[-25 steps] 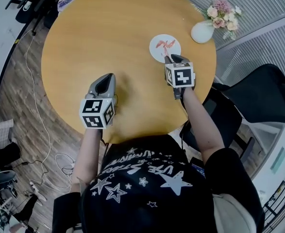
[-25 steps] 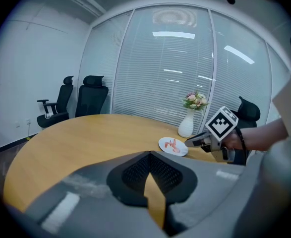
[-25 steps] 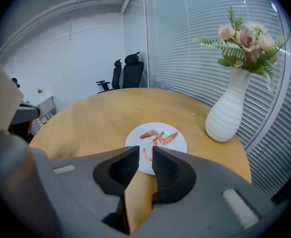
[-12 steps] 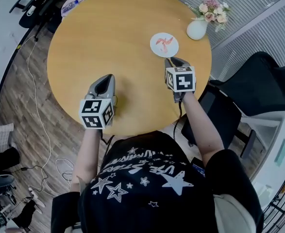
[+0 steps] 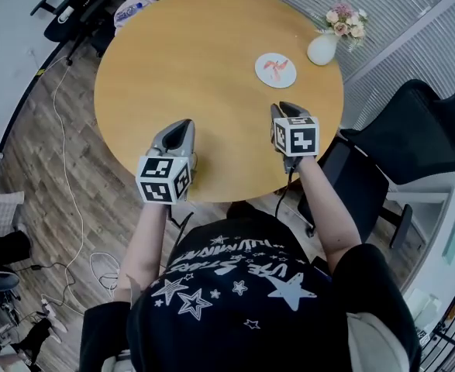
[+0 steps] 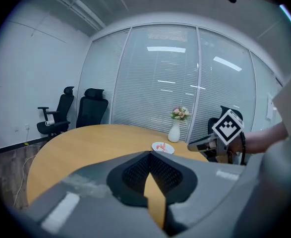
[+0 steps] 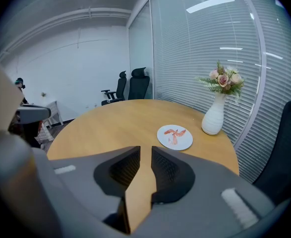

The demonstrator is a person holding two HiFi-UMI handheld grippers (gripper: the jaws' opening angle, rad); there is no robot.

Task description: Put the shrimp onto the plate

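Observation:
A white plate (image 5: 287, 78) lies on the far right part of the round wooden table (image 5: 188, 60), with orange-pink shrimp (image 5: 274, 68) lying on it. In the right gripper view the shrimp (image 7: 174, 133) rest at the middle of the plate (image 7: 184, 144), well ahead of my right gripper (image 7: 145, 150). Its jaws stand a narrow gap apart and hold nothing. My right gripper (image 5: 281, 107) hovers near the table's front edge, short of the plate. My left gripper (image 5: 184, 124) is over the front edge too, shut and empty, its tips (image 6: 149, 155) meeting.
A white vase (image 5: 322, 49) with pink flowers (image 5: 343, 18) stands just right of the plate near the table's rim. Black office chairs (image 5: 413, 134) stand at the right and far left (image 5: 72, 10). Cables (image 5: 56, 130) lie on the wooden floor.
Both grippers have drawn back toward the near edge of the table. The right gripper, close to the plate one second ago, is now well clear of it. The shrimp stay on the plate.

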